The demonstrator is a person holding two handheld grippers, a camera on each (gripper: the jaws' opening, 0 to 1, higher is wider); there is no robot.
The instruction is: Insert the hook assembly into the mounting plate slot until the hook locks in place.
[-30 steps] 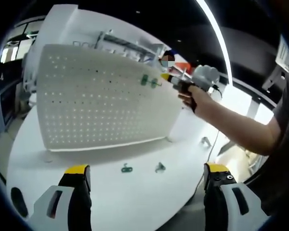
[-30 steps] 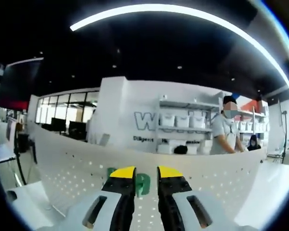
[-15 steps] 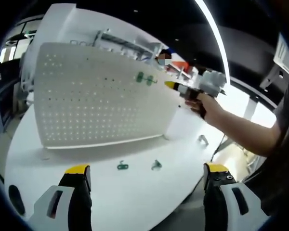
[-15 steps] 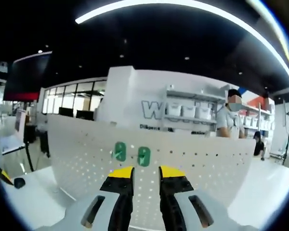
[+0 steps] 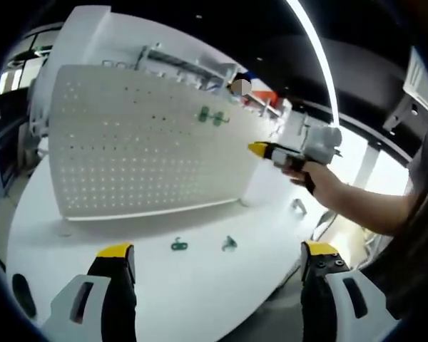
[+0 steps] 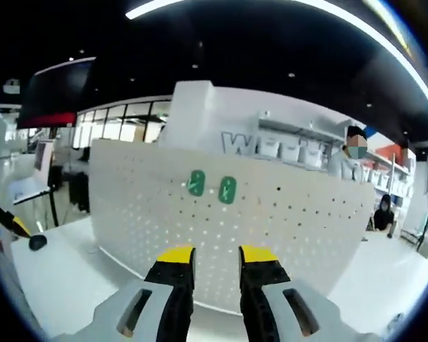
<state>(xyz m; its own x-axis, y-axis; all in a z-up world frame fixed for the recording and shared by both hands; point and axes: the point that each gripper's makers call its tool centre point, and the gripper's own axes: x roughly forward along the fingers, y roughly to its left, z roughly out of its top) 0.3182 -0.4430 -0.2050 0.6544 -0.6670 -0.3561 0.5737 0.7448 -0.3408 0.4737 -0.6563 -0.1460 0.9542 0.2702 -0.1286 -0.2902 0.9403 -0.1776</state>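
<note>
Left hand-held gripper point(image 5: 217, 260) wide, empty. Right hand-held gripper point(image 6: 217, 255) narrow, empty, facing white perforated mounting plate point(image 6: 285, 235). Risk: loose green hooks point(image 5: 178, 246) on white bench point(image 5: 200, 299) get nudged off.

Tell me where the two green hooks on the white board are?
In the right gripper view, the two green hooks sit side by side near the pegboard's top, above the right gripper.

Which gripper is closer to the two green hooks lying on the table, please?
Left. The left gripper hangs open just in front of the green hooks on the table, while the right gripper is raised beside the pegboard, above and beyond them.
</note>
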